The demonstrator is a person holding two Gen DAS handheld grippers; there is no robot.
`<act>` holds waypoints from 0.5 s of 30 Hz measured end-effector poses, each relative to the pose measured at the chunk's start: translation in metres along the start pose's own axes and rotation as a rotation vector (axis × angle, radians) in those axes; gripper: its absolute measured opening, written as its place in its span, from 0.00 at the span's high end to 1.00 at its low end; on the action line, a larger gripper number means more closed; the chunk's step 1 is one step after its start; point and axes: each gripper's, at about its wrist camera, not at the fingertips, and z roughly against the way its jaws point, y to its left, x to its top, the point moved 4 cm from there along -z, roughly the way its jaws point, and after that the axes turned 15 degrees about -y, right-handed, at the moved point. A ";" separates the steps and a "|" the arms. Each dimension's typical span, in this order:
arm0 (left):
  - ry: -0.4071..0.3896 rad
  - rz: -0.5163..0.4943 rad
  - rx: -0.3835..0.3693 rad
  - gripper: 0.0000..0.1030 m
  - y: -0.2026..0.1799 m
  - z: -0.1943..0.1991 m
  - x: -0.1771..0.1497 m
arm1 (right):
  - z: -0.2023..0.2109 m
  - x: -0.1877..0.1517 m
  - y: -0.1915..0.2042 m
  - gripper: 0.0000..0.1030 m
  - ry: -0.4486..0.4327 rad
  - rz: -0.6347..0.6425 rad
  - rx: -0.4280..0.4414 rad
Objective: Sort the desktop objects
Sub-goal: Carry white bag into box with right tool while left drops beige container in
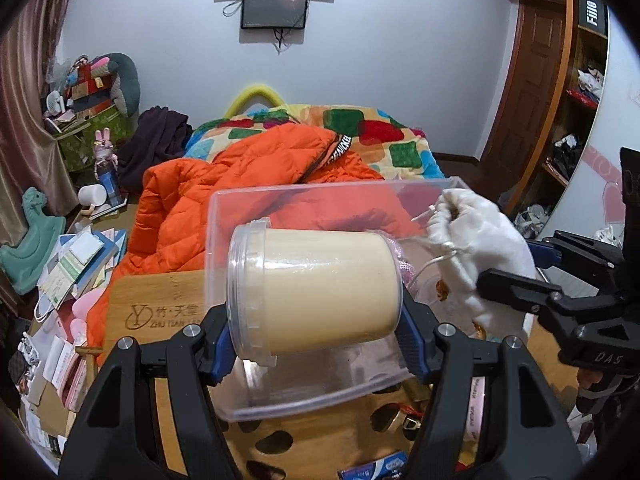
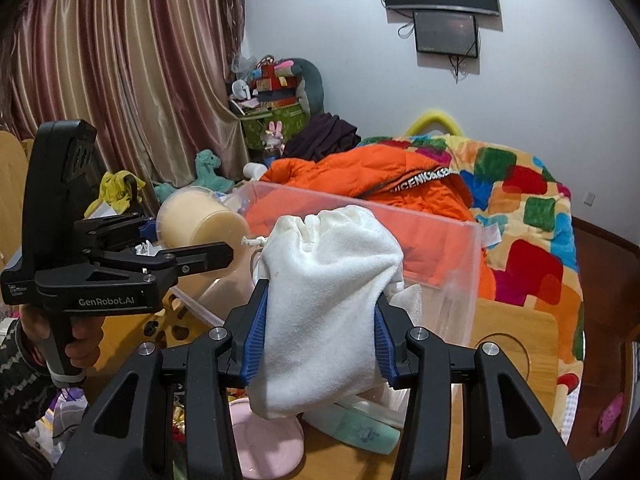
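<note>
Centre frame, left gripper [image 1: 316, 316]: clamps cream jar [image 1: 316, 288] sideways.
Right gripper [image 2: 320, 336]: jaws squeeze white pouch [image 2: 332, 300].
Behind both: clear bin [image 2: 460, 248].

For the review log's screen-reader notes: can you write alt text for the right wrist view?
The right tool grips a white drawstring pouch in front of a clear plastic bin. At left, the left tool holds a cream-filled clear jar; behind them lies an orange jacket on a colourful blanket.

Glossy clear-plastic jar [image 1: 316, 292], fuzzy white cloth pouch [image 2: 332, 312], transparent plastic bin [image 2: 440, 240].
</note>
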 end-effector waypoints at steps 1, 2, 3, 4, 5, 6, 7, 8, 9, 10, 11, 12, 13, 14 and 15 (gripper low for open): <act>0.008 0.001 -0.005 0.36 0.000 -0.004 -0.002 | -0.003 -0.002 -0.001 0.58 0.007 0.002 0.002; 0.013 0.000 -0.007 0.36 -0.001 -0.006 -0.003 | -0.006 -0.003 -0.002 0.58 0.012 0.002 0.005; 0.021 -0.001 -0.010 0.36 -0.002 -0.009 -0.005 | -0.008 -0.004 -0.003 0.58 0.016 0.000 0.008; 0.027 -0.001 -0.009 0.36 -0.002 -0.012 -0.006 | -0.010 -0.005 -0.003 0.58 0.019 -0.001 0.011; 0.031 0.000 -0.011 0.36 -0.002 -0.013 -0.007 | -0.012 -0.006 -0.003 0.57 0.020 0.001 0.009; 0.036 0.002 -0.013 0.36 -0.002 -0.016 -0.009 | -0.013 -0.006 -0.004 0.56 0.021 0.002 0.010; 0.038 0.002 -0.014 0.36 -0.003 -0.017 -0.010 | -0.014 -0.006 -0.004 0.56 0.023 0.003 0.010; 0.042 0.004 -0.015 0.36 -0.003 -0.018 -0.011 | -0.015 -0.007 -0.004 0.54 0.027 0.005 0.007; 0.042 0.001 -0.016 0.36 -0.004 -0.019 -0.011 | -0.017 -0.008 -0.003 0.53 0.031 0.013 0.003; 0.042 -0.003 -0.014 0.36 -0.005 -0.020 -0.012 | -0.019 -0.009 -0.003 0.52 0.035 0.021 -0.005; 0.040 -0.008 -0.012 0.36 -0.005 -0.020 -0.012 | -0.021 -0.011 -0.002 0.52 0.041 0.033 -0.015; 0.038 -0.015 -0.010 0.36 -0.007 -0.020 -0.012 | -0.023 -0.013 -0.002 0.51 0.047 0.042 -0.019; 0.038 -0.022 -0.008 0.36 -0.008 -0.021 -0.012 | -0.024 -0.015 -0.001 0.51 0.046 0.050 -0.023; 0.038 -0.029 -0.005 0.36 -0.009 -0.021 -0.013 | -0.024 -0.015 0.000 0.51 0.038 0.057 -0.029; 0.038 -0.039 -0.003 0.36 -0.010 -0.021 -0.014 | -0.024 -0.015 0.000 0.51 0.038 0.060 -0.031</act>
